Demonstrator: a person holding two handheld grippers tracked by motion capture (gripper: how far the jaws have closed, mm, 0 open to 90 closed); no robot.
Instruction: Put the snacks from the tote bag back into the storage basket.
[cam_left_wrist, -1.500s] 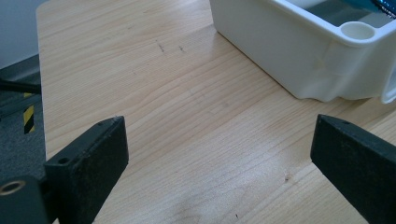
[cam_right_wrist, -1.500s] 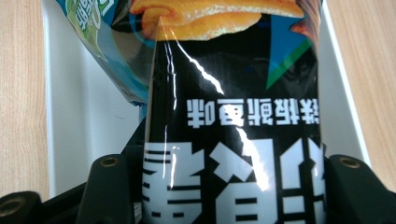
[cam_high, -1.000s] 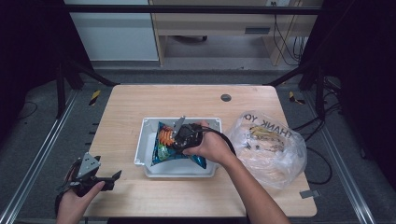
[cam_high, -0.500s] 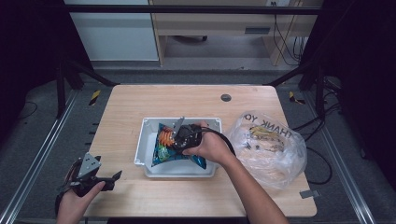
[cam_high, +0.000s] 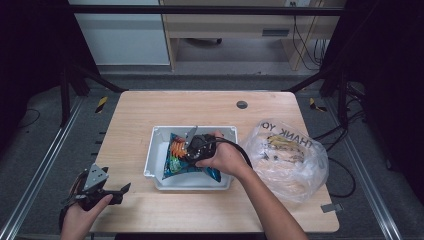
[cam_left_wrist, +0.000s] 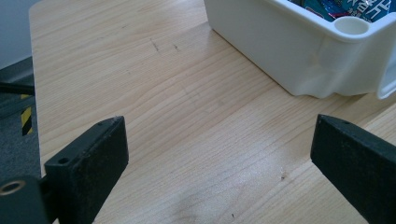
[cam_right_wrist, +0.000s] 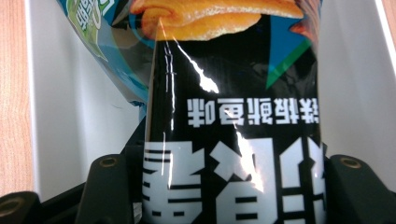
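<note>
A white bin (cam_high: 155, 150) stands at the middle of the wooden table (cam_high: 150, 110). My right gripper (cam_high: 192, 145) reaches into it from the right, shut on a black snack bag (cam_right_wrist: 233, 130) with white lettering and an orange chip picture. Both jaws press on the bag's sides in the right gripper view. A blue snack bag (cam_right_wrist: 105, 46) lies under it against the bin floor (cam_right_wrist: 79, 121). The bags show blue and orange (cam_high: 172, 160) in the high view. My left gripper (cam_high: 122, 192) rests near the table's front left, open, with bare wood between its jaws (cam_left_wrist: 219, 154).
A clear plastic bag (cam_high: 285, 155) printed THANK YOU, with items inside, lies just right of the bin. The bin's corner (cam_left_wrist: 299, 60) is ahead and to the right of the left gripper. A round grommet (cam_high: 242, 104) sits in the table's far side.
</note>
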